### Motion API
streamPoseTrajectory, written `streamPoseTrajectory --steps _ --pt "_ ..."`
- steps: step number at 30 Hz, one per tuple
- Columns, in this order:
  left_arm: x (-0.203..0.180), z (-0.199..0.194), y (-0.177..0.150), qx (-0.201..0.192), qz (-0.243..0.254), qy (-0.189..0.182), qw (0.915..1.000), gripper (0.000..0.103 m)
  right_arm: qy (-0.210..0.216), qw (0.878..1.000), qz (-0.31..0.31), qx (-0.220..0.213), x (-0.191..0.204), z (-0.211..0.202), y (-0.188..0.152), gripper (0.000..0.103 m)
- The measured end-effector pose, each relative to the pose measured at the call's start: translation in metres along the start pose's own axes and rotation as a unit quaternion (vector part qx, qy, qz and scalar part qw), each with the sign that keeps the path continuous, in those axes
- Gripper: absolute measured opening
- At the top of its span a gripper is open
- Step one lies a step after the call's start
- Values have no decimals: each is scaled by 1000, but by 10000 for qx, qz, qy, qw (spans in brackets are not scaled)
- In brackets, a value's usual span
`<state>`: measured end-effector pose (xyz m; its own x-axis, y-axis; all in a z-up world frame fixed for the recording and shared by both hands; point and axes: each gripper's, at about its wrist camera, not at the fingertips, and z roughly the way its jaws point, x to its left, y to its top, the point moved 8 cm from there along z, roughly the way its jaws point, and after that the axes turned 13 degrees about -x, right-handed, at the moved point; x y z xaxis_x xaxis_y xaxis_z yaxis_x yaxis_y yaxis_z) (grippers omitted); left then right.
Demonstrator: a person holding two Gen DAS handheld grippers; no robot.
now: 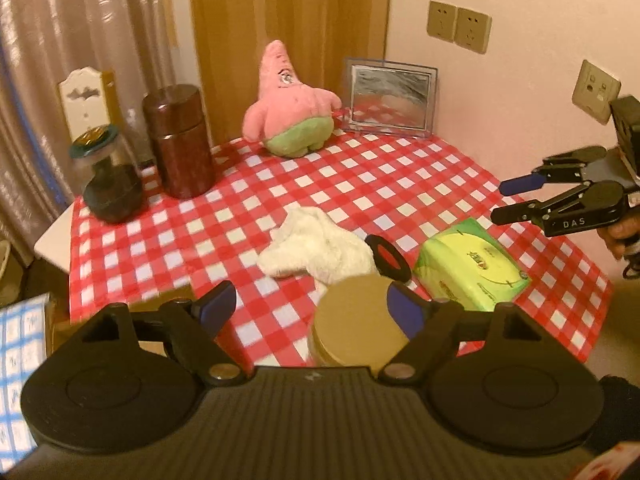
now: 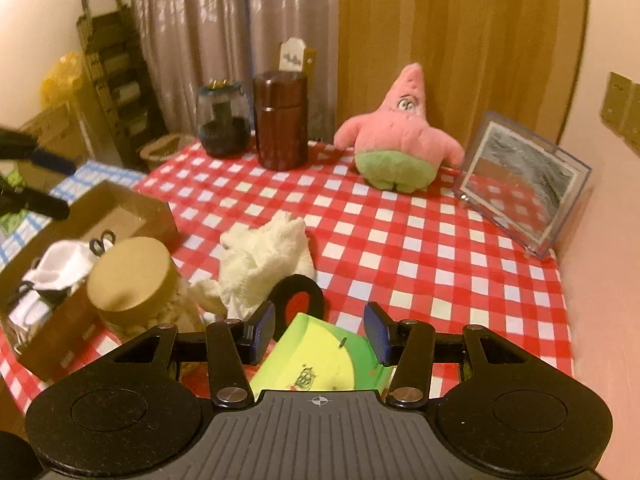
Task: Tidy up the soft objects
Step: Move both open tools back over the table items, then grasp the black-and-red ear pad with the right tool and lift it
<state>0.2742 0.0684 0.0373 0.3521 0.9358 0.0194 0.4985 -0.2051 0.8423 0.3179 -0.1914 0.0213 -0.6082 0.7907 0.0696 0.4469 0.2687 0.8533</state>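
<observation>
Sorting has barely begun: the white cloth (image 1: pixel 316 246) and pink plush toy (image 1: pixel 290 104) remain mid-frame on the table (image 1: pixel 460 168), with left gripper (image 1: pixel 316 312) and right gripper (image 2: pixel 320 334) both empty, jaws apart.

Red-white check cloth (image 1: pixel 360 184), pink/green plush (image 1: pixel 290 108).

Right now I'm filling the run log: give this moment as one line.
left hand-held gripper: open, empty | right hand-held gripper: open, above tissue pack | white cloth: crumpled on table

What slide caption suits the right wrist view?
Open tongs over a green tissue pack, white cloth ahead.
</observation>
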Motion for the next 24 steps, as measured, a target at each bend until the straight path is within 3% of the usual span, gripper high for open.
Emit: streamPoseTrajectory --steps 6,16,20,24 --pt "7 33 14 104 489 -145 9986 81 262 9991 -37 344 -11 32 1 50" --pt "24 96 18 631 272 -412 9968 81 660 9925 31 1024 -23 86 0 50" --pt "28 119 17 833 226 -524 9949 81 875 9876 82 1301 -26 105 -4 63" --pt "28 139 14 979 326 -602 9928 82 1038 9847 -20 1400 -25 118 -5 68"
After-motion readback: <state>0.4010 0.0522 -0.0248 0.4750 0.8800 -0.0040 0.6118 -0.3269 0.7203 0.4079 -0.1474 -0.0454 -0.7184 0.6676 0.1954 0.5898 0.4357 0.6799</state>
